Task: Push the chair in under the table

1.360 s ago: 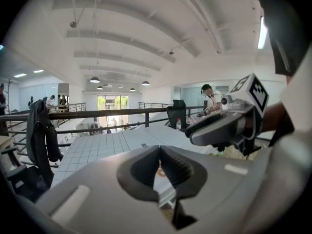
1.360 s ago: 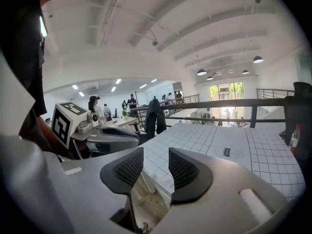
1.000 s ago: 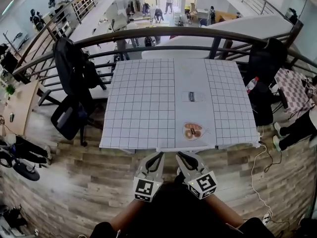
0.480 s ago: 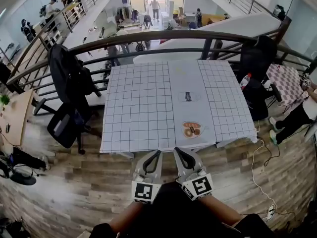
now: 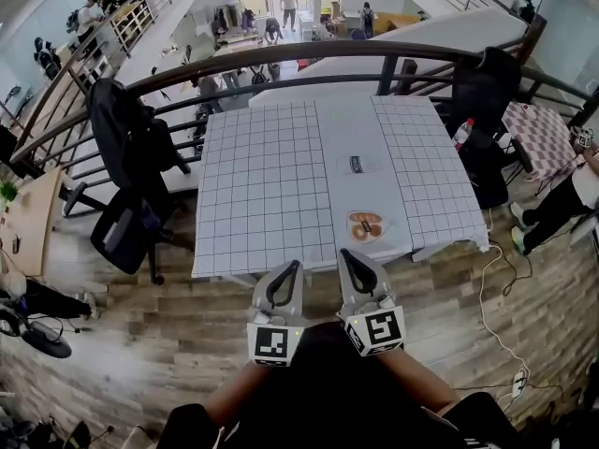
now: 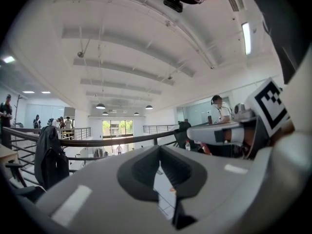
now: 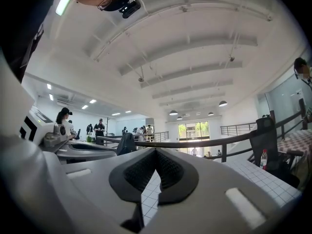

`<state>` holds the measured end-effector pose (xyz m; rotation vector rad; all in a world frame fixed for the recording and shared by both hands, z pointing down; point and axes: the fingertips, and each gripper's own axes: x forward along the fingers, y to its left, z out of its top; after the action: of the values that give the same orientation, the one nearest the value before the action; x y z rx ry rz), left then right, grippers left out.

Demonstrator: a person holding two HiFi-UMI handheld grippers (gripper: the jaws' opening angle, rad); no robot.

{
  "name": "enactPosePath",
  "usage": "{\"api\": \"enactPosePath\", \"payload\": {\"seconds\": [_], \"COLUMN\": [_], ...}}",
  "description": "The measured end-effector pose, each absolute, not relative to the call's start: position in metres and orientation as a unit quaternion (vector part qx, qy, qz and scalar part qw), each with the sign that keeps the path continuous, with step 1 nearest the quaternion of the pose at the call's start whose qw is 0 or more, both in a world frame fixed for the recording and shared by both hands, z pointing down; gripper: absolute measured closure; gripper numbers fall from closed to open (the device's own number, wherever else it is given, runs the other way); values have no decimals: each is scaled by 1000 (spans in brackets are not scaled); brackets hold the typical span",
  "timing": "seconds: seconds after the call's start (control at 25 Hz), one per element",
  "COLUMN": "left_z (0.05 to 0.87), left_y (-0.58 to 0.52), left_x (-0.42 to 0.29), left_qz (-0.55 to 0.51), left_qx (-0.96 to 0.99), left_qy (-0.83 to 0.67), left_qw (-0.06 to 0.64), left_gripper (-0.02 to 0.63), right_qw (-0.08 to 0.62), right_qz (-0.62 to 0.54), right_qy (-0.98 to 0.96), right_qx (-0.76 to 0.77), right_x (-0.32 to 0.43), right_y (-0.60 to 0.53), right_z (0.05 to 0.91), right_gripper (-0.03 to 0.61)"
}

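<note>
The table (image 5: 262,185) wears a white cloth with a grid and stands against a railing. A black office chair (image 5: 126,223) with a dark jacket on its back stands off the table's left side, apart from it. My left gripper (image 5: 284,271) and right gripper (image 5: 351,258) hover side by side at the table's near edge, both shut with nothing between the jaws. In the left gripper view the left gripper (image 6: 160,152) points level over the cloth. The right gripper (image 7: 156,152) also points level, with the table (image 7: 253,174) stretching ahead.
A round orange-brown item (image 5: 365,225) and a small label (image 5: 357,164) lie on the cloth. A second dark chair (image 5: 482,92) and a bottle (image 5: 460,133) stand by the table's right side. A dark railing (image 5: 281,64) runs behind. A seated person (image 5: 562,204) and a floor cable (image 5: 491,307) are at the right.
Both grippers have risen a little and sit closer to the table's near edge. The head view has shifted slightly.
</note>
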<state>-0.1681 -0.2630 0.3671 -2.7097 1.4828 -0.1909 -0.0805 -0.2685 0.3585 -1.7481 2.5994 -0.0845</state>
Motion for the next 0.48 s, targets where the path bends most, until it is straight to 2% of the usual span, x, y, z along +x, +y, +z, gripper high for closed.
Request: {"api": "enactPosePath", "payload": {"seconds": [0.48], "left_z": [362], "left_y": [-262], "left_x": [-170], "left_qz": [-56], "left_qx": [-879], "left_qy": [474], "left_qw": [-2], "left_gripper": [603], "right_qw": [-24], "right_qz": [-26], "right_qy": [826], "right_qx": [-563], "right_x": [-90], "right_y": [-264], "right_z": [359], "right_gripper": [581]}}
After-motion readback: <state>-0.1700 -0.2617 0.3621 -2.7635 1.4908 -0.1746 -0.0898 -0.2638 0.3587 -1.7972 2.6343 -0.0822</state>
